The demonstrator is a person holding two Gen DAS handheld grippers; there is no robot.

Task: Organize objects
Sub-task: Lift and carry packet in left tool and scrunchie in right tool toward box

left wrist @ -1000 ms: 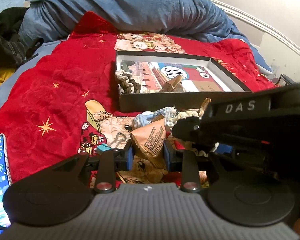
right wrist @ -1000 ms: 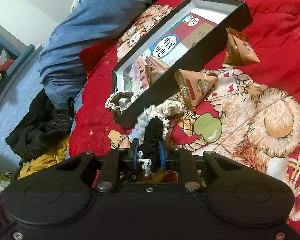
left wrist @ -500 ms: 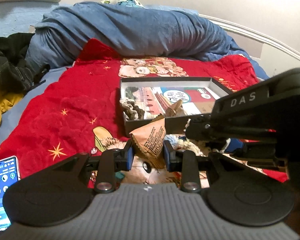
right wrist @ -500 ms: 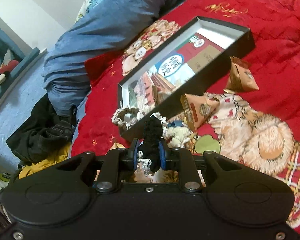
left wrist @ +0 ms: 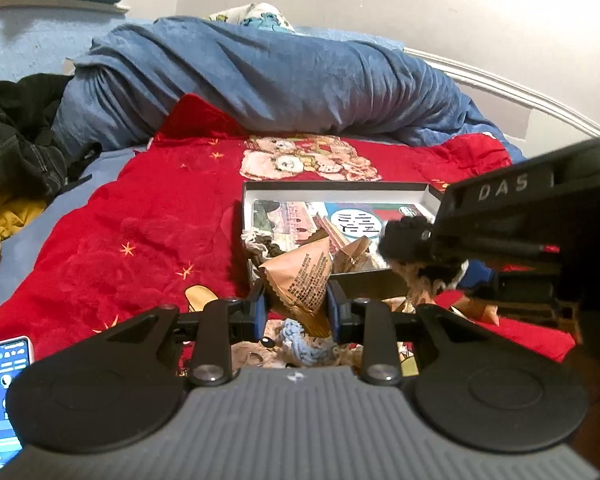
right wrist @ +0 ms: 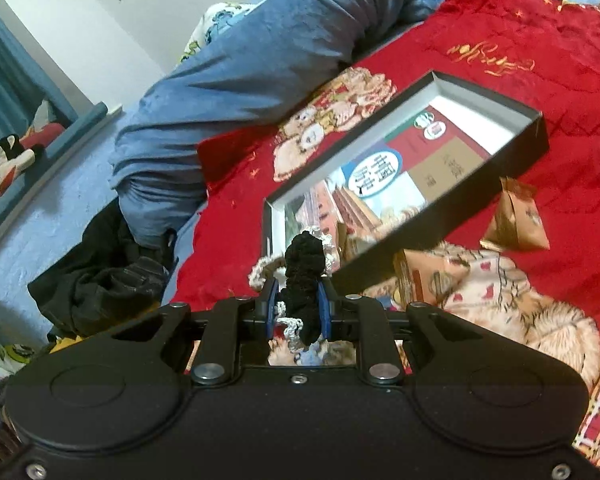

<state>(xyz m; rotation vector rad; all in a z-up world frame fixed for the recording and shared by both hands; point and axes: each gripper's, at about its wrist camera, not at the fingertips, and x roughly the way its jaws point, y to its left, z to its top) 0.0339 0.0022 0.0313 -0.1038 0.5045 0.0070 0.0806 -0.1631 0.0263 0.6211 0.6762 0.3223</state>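
Both grippers loaded and lifted above the red blanket (left wrist: 132, 240), heading for the black box (right wrist: 452, 208). Left gripper (left wrist: 296, 304) clamped on a tan triangular snack packet (left wrist: 300, 276), packet standing tilted between the blue pads, near the box's near-left corner. Right gripper (right wrist: 298, 312) clamped on a black crocheted scrunchie (right wrist: 304, 276), a bit of white yarn hanging under it; in the left view it sits just right of the packet, over the box's near wall. Box already holds a brown-white scrunchie (left wrist: 260, 244) and another packet at its near-left end; far end mostly bare. Step in hand, judged: carry both over the wall and drop inside. To do it well: clear the near wall before letting go, keep the two tools apart since they are close, aim for bare printed floor further in, release low so the packet doesn't bounce out. Two more packets (right wrist: 516, 220) lie outside on the blanket, right of the box, plus a blue yarn piece (left wrist: 300, 340) below the left gripper.
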